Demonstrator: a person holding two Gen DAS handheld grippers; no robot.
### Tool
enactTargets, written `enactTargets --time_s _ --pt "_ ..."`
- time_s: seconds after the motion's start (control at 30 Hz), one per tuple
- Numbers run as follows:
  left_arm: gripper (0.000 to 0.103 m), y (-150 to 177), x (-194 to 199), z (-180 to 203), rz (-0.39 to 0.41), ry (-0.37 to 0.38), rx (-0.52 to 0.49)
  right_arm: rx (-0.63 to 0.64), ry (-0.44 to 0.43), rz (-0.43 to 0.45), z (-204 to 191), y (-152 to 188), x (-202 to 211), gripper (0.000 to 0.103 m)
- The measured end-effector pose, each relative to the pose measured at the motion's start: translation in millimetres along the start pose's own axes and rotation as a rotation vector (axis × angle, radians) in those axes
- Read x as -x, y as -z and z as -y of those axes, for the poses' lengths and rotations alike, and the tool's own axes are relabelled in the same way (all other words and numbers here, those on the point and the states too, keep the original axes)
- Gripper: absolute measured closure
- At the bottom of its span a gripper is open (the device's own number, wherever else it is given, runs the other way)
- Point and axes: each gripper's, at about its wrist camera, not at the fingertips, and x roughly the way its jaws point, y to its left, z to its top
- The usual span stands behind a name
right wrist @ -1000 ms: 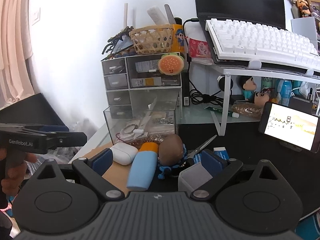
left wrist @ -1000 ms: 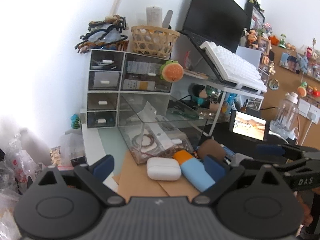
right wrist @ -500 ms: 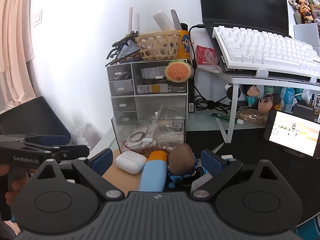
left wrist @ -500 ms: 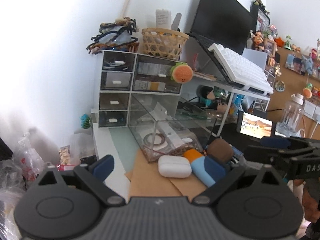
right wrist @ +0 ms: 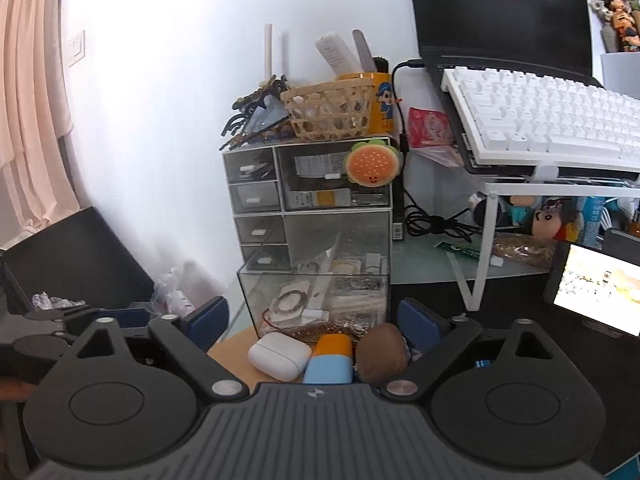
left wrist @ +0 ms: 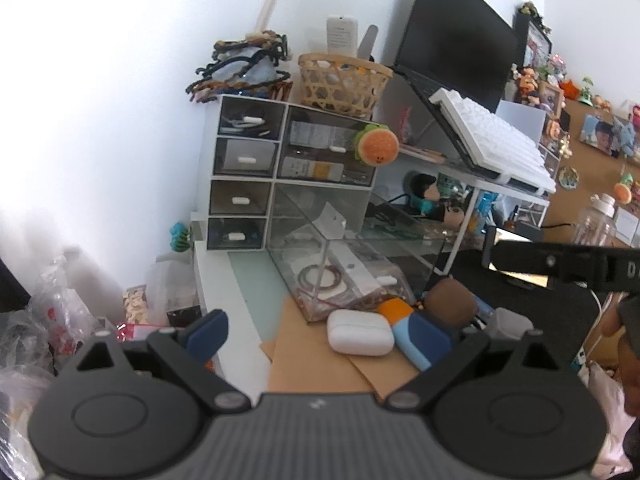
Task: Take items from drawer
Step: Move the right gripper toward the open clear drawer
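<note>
A clear drawer (left wrist: 352, 276) (right wrist: 316, 300) stands pulled out of the white desktop organiser (left wrist: 248, 168) (right wrist: 256, 200), holding a bracelet, cards and small bits. In front of it on brown paper lie a white earbud case (left wrist: 360, 332) (right wrist: 280, 356), a blue tube with an orange cap (left wrist: 416, 340) (right wrist: 330, 364) and a brown round plush (left wrist: 452, 306) (right wrist: 380, 352). My left gripper (left wrist: 318, 334) hangs open above and short of these items. My right gripper (right wrist: 314, 320) is open too, with nothing between its fingers. Each gripper shows at the edge of the other's view.
A white keyboard (right wrist: 540, 120) and laptop rest on a white stand (right wrist: 480, 264) to the right. A lit phone (right wrist: 596, 288) leans on the black mat. A wicker basket (left wrist: 344, 80) tops the organiser. Plastic bags (left wrist: 52, 320) crowd the left.
Both grippers have drawn back and up from the items on the desk, which now sit lower in both views. Both stay open and the items have not moved.
</note>
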Motion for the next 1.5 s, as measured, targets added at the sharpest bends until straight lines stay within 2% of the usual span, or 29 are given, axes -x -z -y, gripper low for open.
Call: enactTargets --time_s 0.17,0.33,0.5,0.7,1.1,1.5 --pt "0.005 -1 2 -1 0.016 -0.018 0.009 0.000 -0.008 -0.025 1 -9 -6 0.015" --pt "0.005 -2 3 1 0.027 -0.026 0.004 0.018 -0.014 -0.062 -2 -16 -15 0.023" --pt "0.005 -3 2 0 0.034 -0.034 0.017 0.028 -0.035 -0.080 -4 -23 -21 0.026" --pt "0.005 -2 -2 -1 0.032 -0.044 0.020 0.020 -0.055 -0.109 -1 -28 -33 0.036" --pt "0.005 0 -12 -3 0.025 -0.031 0.022 0.016 -0.060 -0.135 6 -35 -55 0.042" --pt "0.005 0 -18 -13 0.026 -0.040 0.049 0.011 -0.069 -0.144 5 -44 -78 0.042"
